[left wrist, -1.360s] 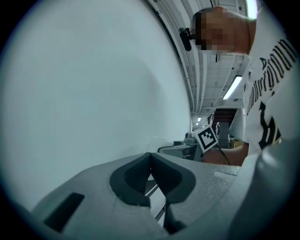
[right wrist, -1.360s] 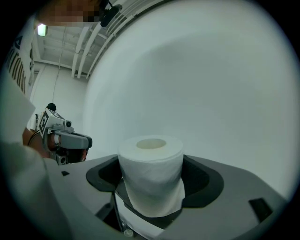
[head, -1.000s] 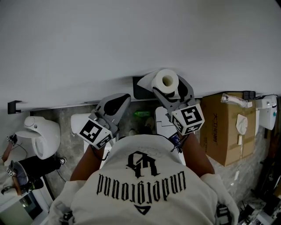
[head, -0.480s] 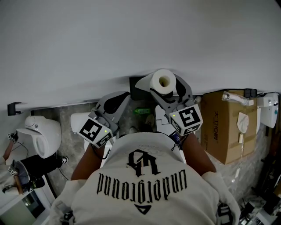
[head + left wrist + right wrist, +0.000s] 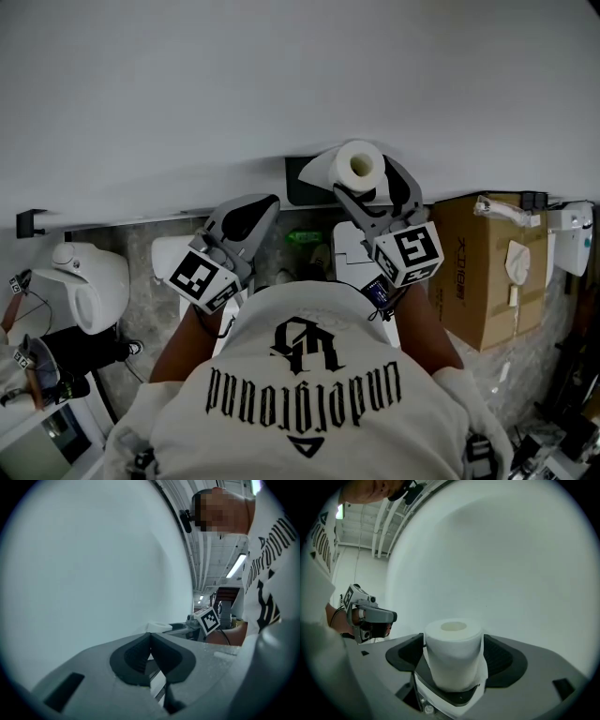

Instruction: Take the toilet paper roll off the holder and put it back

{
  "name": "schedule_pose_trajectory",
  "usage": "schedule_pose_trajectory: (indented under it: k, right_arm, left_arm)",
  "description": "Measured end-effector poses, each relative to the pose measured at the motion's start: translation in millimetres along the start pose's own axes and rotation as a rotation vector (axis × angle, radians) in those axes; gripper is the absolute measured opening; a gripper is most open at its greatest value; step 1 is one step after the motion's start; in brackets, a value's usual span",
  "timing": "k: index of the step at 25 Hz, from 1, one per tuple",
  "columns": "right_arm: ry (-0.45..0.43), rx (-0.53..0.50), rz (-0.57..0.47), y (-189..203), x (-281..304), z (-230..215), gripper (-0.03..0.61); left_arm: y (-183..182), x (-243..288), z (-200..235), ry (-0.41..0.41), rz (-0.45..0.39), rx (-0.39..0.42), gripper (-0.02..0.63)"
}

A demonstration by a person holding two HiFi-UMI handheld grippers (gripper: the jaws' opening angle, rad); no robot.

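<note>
White toilet paper roll point(image 5: 452, 641) sits clamped between the right gripper's point(image 5: 454, 660) jaws, with a dark pad pressing each side. In the right gripper view it stands upright with the hollow core opening on top. It's wound tight with a smooth surface, and one loose sheet point(image 5: 483, 673) trails off the lower edge. In the head view the roll is held close to the pale wall point(image 5: 281, 75), core end toward the camera. A dark rectangular fitting point(image 5: 302, 187) sits just behind it; can't tell if that's the holder. Left gripper point(image 5: 150, 638) has its jaws pressed together with nothing between them, off to the left, apart from the roll. Cardboard box point(image 5: 483, 272) stands to the right, well apart.
</note>
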State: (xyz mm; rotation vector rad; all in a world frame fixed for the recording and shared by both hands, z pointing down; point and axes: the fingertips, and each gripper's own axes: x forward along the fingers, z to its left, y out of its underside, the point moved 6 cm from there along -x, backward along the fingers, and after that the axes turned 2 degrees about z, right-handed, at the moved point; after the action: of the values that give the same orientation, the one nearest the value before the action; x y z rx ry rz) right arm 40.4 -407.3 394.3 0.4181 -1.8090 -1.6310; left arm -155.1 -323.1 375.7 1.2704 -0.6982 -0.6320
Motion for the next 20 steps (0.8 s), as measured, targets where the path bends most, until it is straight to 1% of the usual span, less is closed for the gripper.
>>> schedule_pose_trajectory:
  k: [9,20]
  right_arm:
    - [0.073,0.013,-0.024,-2.8,-28.2,22.5,0.353]
    - [0.146,0.01,-0.061,-8.4,-60.6,69.7,0.351]
  left_arm:
    - [0.7,-29.0,-19.7,0.035,-0.011,0.012,0.014]
    - [1.4,-77.1,-36.3,0.08,-0.032,0.031,0.014]
